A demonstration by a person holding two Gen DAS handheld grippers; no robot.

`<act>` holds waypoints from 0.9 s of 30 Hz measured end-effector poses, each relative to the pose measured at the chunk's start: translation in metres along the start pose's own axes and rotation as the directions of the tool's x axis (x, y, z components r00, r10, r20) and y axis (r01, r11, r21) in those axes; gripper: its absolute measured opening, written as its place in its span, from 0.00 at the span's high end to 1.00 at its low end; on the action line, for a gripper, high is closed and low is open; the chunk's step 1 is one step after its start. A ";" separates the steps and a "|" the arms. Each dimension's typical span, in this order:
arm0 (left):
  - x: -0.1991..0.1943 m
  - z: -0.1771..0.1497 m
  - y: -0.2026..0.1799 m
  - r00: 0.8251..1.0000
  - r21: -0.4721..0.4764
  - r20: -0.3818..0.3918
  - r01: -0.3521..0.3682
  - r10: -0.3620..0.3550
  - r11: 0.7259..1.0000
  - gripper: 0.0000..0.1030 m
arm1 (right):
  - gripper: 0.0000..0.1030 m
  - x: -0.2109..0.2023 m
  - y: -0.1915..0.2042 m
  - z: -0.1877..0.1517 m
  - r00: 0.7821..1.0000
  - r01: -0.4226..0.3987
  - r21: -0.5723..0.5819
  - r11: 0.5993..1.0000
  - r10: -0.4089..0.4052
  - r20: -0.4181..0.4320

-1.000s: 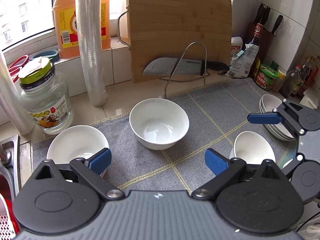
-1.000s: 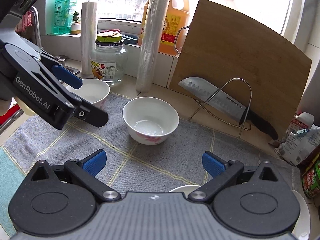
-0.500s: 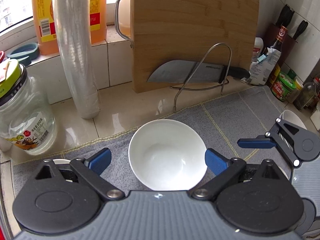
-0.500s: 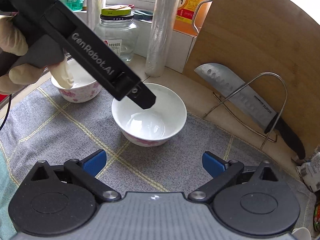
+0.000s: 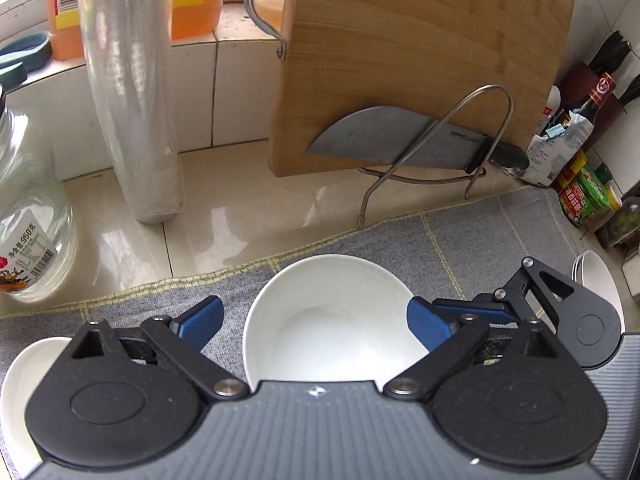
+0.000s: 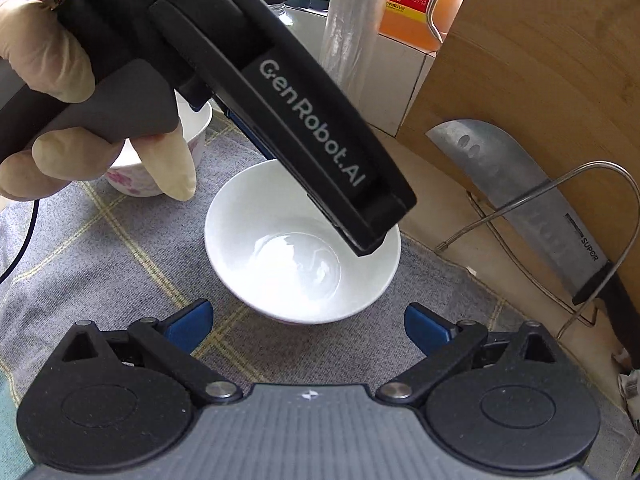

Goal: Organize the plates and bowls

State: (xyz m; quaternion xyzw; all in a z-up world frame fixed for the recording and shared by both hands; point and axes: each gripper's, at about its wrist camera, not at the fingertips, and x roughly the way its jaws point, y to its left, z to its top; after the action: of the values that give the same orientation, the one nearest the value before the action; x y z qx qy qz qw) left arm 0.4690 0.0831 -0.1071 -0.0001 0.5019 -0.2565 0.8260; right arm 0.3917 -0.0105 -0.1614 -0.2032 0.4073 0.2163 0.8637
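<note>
Bowl (image 5: 332, 320), white and empty, sits upright on the grey checked mat (image 5: 500, 232) near the mat's back edge, just in front of the bare counter strip. Left gripper (image 5: 314, 320) is poised over it with jaws spread wide, one blue pad (image 5: 200, 320) outside the bowl's left wall and the other at its right rim; contact cannot be confirmed. From the right wrist view the left gripper's black body crosses above the same bowl (image 6: 300, 260), held by a gloved hand (image 6: 60, 92). Right gripper (image 6: 306, 324) is likewise open, empty, its pads just short of the bowl's near side. Second bowl (image 6: 128, 176), with a pink floral pattern, stands toward the mat's left edge, partly hidden by the hand. Stacked white dishes (image 5: 596, 280) rest at the mat's right edge. Behind the mat stand a wire rack (image 5: 432, 148) holding a cleaver (image 5: 392, 140), a wooden cutting board (image 5: 420, 48), a cling-film roll (image 5: 132, 92) and a glass jar (image 5: 28, 216).
</note>
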 end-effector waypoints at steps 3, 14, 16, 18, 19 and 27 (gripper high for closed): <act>0.002 -0.001 0.002 1.000 -0.006 -0.007 0.023 -0.023 1.000 0.12 | 0.05 0.006 -0.005 0.002 1.000 -0.016 0.011 1.000 0.016 0.006; 0.007 0.001 0.005 0.997 -0.029 -0.023 0.071 -0.072 0.997 0.21 | 0.17 0.011 -0.009 0.003 0.999 -0.047 0.027 0.999 0.047 0.022; 0.007 0.001 0.005 0.997 -0.027 -0.023 0.072 -0.073 0.997 0.21 | 0.17 0.009 -0.006 0.004 0.999 -0.045 0.024 0.999 0.044 0.026; 0.006 0.001 0.005 0.997 -0.028 -0.023 0.077 -0.077 0.997 0.21 | 0.18 0.008 -0.006 0.003 0.999 -0.041 0.021 0.999 0.041 0.030; 0.006 0.001 0.006 0.997 -0.027 -0.021 0.080 -0.080 0.996 0.21 | 0.19 0.007 -0.006 0.003 0.999 -0.042 0.020 0.999 0.042 0.034; 0.000 -0.002 0.002 0.997 -0.011 -0.019 0.079 -0.079 0.997 0.21 | 0.19 0.000 -0.003 0.003 0.998 -0.053 0.037 0.998 0.052 0.037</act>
State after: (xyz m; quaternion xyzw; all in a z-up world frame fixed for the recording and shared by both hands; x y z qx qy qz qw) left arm 0.4683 0.0852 -0.1089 -0.0218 0.5108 -0.2862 0.8104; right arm 0.3952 -0.0120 -0.1594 -0.1721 0.4010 0.2347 0.8686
